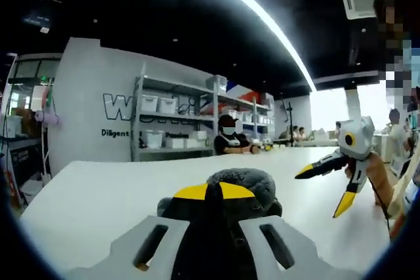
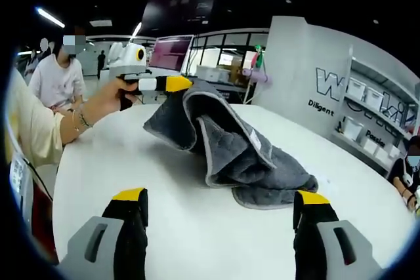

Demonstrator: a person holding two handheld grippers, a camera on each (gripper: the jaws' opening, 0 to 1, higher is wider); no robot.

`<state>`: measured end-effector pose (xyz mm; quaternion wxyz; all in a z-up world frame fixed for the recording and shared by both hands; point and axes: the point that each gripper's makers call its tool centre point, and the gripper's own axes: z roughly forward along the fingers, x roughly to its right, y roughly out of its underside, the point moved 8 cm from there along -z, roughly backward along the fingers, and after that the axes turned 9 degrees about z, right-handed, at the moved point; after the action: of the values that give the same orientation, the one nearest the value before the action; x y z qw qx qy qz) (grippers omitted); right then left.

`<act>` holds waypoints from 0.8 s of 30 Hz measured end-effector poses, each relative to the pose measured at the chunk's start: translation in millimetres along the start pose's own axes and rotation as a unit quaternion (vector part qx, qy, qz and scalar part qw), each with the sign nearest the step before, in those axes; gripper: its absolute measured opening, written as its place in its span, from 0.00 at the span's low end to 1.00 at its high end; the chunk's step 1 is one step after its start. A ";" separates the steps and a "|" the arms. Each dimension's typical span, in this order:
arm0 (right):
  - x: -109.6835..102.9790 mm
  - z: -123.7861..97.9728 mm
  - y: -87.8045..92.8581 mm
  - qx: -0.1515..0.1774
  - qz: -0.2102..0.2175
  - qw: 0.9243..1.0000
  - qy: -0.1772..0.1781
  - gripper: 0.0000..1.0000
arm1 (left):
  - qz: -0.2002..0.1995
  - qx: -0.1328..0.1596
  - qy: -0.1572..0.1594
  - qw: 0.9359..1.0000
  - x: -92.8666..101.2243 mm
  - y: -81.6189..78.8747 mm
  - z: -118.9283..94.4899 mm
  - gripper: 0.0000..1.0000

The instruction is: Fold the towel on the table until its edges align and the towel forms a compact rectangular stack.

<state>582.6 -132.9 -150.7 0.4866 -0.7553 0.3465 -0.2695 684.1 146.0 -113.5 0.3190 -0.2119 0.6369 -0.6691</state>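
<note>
A dark grey towel (image 2: 243, 155) lies bunched on the white table (image 2: 164, 227), one corner raised off the surface. The left gripper (image 2: 176, 84), held in a person's hand, is shut on that raised corner. In the left gripper view the towel (image 1: 243, 178) bulges just past that gripper's (image 1: 213, 192) closed yellow tips. My right gripper (image 2: 220, 196) stands wide open just short of the towel's near edge, with nothing between its jaws. It also comes in from the right of the left gripper view, open above the table (image 1: 98, 188), as the right gripper (image 1: 325, 189).
Metal shelving with white bins (image 1: 170, 122) stands against the far wall, and a person (image 1: 230, 139) sits behind the table's far edge. Another seated person (image 2: 56, 77) and a monitor (image 2: 172, 52) are beyond the table on the other side.
</note>
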 end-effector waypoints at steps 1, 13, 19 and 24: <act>0.0 0.1 0.0 0.000 0.000 1.000 0.000 0.93 | -0.001 0.000 -0.002 1.000 -1.1 0.2 -0.6 0.03; 1.7 1.0 1.1 -0.005 0.000 1.000 0.004 0.93 | -0.011 0.001 -0.095 0.995 -43.3 2.7 -27.8 0.03; 3.2 1.2 1.9 -0.008 0.001 1.000 0.004 0.93 | -0.025 -0.006 -0.133 0.991 -61.7 11.6 -38.2 0.03; 4.9 2.6 3.9 -0.013 0.003 1.000 0.005 0.93 | -0.022 -0.026 -0.164 0.986 -77.9 22.4 -46.9 0.03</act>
<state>586.5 -136.5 -154.9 0.4760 -0.7591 0.3545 -0.2676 710.3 234.2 -130.7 0.3990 -0.3412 0.5885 -0.6149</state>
